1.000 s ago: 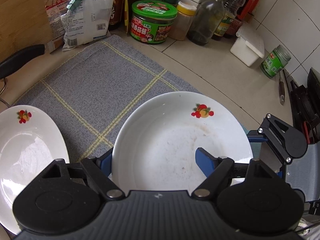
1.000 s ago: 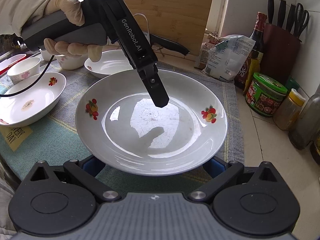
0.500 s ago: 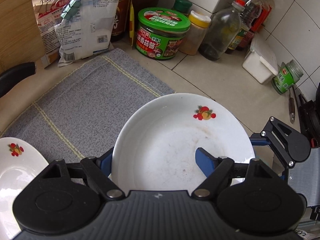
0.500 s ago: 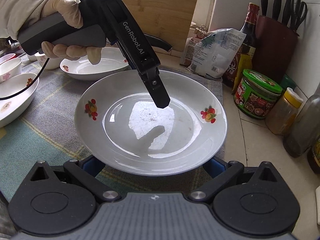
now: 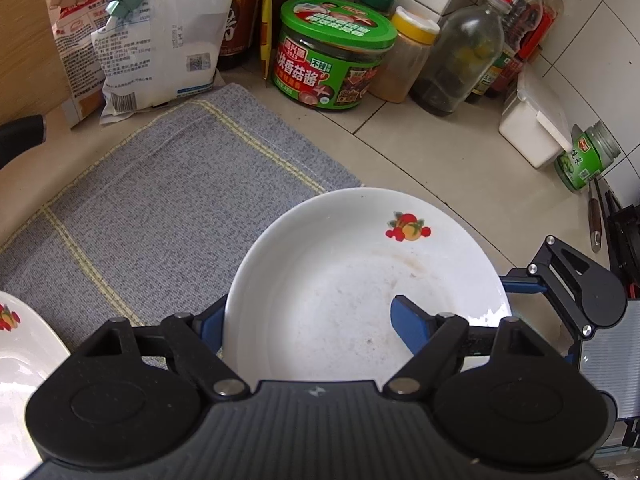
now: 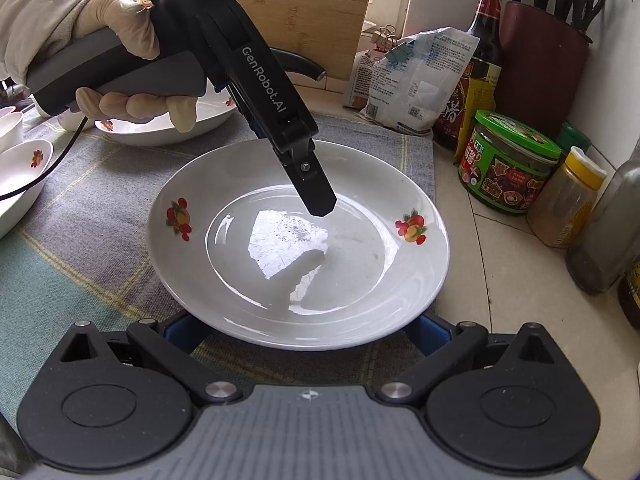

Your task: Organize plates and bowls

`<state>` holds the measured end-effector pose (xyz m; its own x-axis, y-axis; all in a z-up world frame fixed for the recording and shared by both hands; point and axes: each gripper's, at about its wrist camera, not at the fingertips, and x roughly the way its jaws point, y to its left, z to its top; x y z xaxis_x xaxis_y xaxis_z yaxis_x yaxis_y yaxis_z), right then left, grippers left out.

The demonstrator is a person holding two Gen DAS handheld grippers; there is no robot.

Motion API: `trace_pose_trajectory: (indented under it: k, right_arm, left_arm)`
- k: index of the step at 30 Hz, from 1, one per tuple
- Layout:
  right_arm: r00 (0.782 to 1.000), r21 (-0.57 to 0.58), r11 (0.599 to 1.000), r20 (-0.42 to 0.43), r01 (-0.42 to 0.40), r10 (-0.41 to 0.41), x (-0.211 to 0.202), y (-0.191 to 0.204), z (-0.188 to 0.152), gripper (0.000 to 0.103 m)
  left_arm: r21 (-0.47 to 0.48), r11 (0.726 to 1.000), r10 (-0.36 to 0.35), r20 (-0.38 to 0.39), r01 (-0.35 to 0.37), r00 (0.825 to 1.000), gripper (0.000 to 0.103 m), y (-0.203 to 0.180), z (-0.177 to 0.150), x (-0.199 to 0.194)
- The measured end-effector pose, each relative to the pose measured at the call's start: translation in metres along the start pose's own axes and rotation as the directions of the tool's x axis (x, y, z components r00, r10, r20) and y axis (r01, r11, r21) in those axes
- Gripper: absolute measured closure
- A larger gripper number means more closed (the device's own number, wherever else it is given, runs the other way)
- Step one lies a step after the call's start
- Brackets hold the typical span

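A white deep plate (image 5: 340, 280) with fruit prints hangs over the right edge of the grey checked cloth (image 5: 160, 208). My left gripper (image 5: 308, 312) is shut on its rim, with one blue finger (image 5: 408, 320) on the inside and the other beneath. From the right wrist view, that upper finger (image 6: 316, 196) lies in the plate (image 6: 360, 272), and a gloved hand (image 6: 120, 40) holds the tool. My right gripper (image 6: 306, 320) stands open, its two blue fingers wide apart below the near rim. Whether they touch the plate is hidden.
A second fruit-print plate (image 6: 160, 132) and a bowl (image 6: 20, 176) sit on the cloth to the left. A green-lidded jar (image 6: 508, 164), bottles, clipped bags (image 6: 412, 80), a knife block (image 6: 540, 68) and a white box (image 5: 528, 132) line the tiled counter's back and right.
The held plate and both grippers have moved right, from over the cloth's middle to its right edge. The other plate has slid almost out of the left wrist view.
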<state>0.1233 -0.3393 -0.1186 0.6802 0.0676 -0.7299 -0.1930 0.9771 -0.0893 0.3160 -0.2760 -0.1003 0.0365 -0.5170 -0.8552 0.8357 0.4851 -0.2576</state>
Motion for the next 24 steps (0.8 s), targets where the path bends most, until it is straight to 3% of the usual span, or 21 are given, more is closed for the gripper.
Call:
trace_pose_trajectory:
  k: [11, 18, 24]
  right_arm:
    - [1.000, 0.007, 1.000, -0.005, 0.026, -0.026, -0.004, 0.006, -0.001, 0.000]
    - [0.998, 0.054, 0.997, -0.022, 0.060, -0.059, -0.018, 0.015, -0.004, 0.000]
    - [0.995, 0.069, 0.992, -0.028, 0.102, -0.101, -0.035, 0.028, -0.003, 0.000]
  left_arm:
    - [0.042, 0.998, 0.043, 0.028, -0.045, 0.999, 0.011, -0.007, -0.003, -0.008]
    - [0.063, 0.993, 0.091, 0.112, -0.098, 0.990, 0.010, -0.015, -0.018, -0.043]
    - [0.015, 0.993, 0.110, 0.223, -0.116, 0.969, 0.004, -0.023, -0.044, -0.089]
